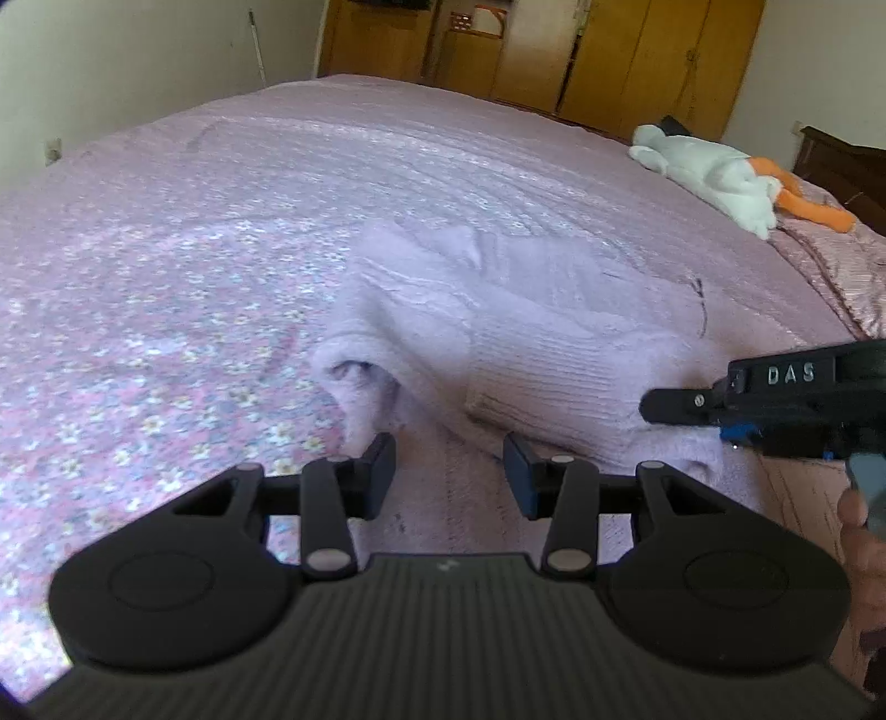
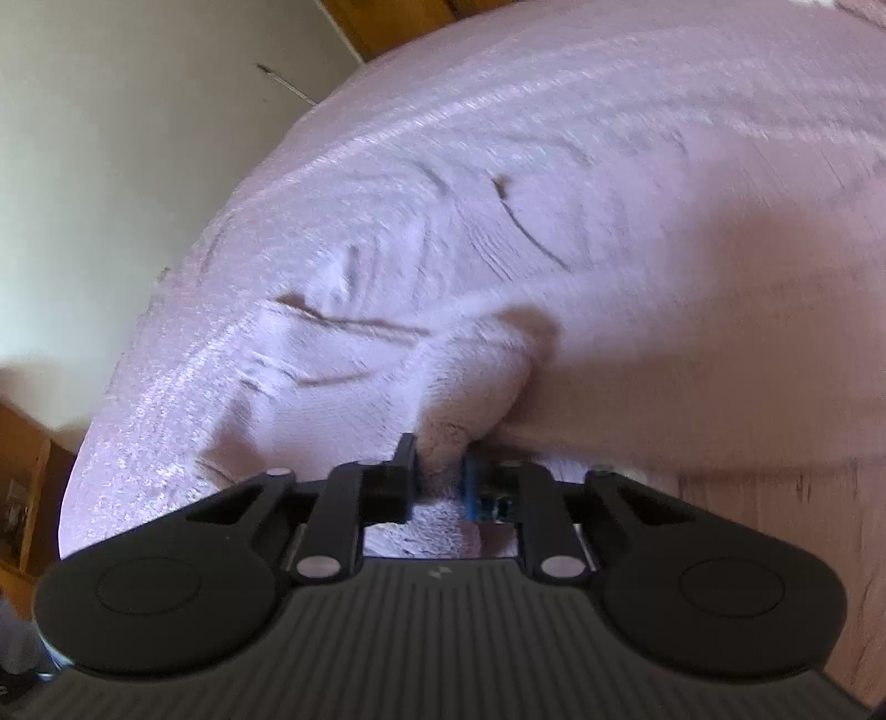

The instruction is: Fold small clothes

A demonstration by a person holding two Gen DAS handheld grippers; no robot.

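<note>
A pale lilac knitted sweater (image 1: 498,321) lies crumpled on the pink bedspread (image 1: 221,194), one sleeve opening facing me at the left. My left gripper (image 1: 448,471) hovers just in front of the sweater's near edge, open, with only bedspread showing between its fingers. From the right edge of the left wrist view my right gripper (image 1: 681,404) reaches onto the sweater's ribbed hem. In the right wrist view the right gripper (image 2: 440,476) is shut on a bunched fold of the sweater (image 2: 387,360), which bulges up between the pads.
A white and orange plush toy (image 1: 714,171) lies at the bed's far right. Wooden wardrobes (image 1: 609,50) stand behind the bed, and a dark headboard (image 1: 841,166) is at the right. A person's hand (image 1: 864,531) shows at the right edge.
</note>
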